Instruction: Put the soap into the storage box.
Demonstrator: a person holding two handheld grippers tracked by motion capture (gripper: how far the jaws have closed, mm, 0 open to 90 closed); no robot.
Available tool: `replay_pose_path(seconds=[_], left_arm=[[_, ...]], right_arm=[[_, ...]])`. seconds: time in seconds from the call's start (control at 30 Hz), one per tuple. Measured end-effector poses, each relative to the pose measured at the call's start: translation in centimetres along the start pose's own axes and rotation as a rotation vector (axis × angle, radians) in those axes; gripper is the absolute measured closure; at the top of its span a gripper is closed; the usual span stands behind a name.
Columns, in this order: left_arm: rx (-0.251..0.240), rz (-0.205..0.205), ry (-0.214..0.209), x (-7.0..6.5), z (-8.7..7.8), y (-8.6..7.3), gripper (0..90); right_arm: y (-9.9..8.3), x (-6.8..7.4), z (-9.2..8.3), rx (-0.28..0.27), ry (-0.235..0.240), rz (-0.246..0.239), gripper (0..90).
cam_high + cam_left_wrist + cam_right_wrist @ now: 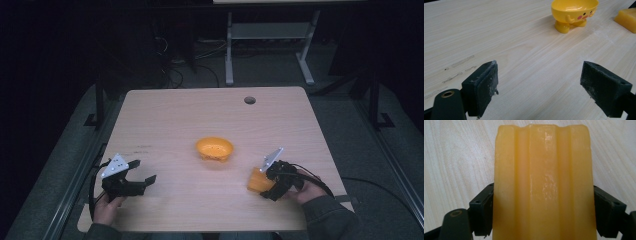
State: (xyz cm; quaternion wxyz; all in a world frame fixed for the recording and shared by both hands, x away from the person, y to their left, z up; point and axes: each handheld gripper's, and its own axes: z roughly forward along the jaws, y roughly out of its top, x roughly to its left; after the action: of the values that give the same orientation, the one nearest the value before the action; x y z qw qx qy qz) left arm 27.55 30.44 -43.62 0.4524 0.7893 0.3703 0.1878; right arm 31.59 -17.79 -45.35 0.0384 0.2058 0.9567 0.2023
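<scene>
Jaws of the right gripper (541, 210) pinch a waxy yellow block (544, 182); left gripper (539, 87) spread wide. Slick sides could slip short of the bowl (214, 148).

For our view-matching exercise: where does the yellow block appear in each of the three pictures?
High view: yellow block lower right, in the right tongs.
Left gripper view: upper right edge, right of the bowl.
Right gripper view: centre, between the jaws.
Shared landmark: the yellow bowl, also.
</scene>
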Motion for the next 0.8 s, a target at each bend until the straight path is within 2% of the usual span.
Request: replay_pose_path(seconds=[0.43, 0.67, 0.8], left_arm=[[-0.002, -0.001, 0.003, 0.1, -0.1, 0.0, 14.1], [0.005, 0.000, 0.005, 0.1, -0.2, 0.0, 14.1], [0.003, -0.003, 0.006, 0.1, -0.2, 0.0, 14.1]], right_arm=[[0.4, 0.1, -0.2, 0.030, 0.001, -0.015, 20.4], [0.8, 0.2, -0.8, 0.025, -0.001, -0.040, 20.6], [1.1, 0.0, -1.3, -0.001, 0.000, -0.048, 20.6]])
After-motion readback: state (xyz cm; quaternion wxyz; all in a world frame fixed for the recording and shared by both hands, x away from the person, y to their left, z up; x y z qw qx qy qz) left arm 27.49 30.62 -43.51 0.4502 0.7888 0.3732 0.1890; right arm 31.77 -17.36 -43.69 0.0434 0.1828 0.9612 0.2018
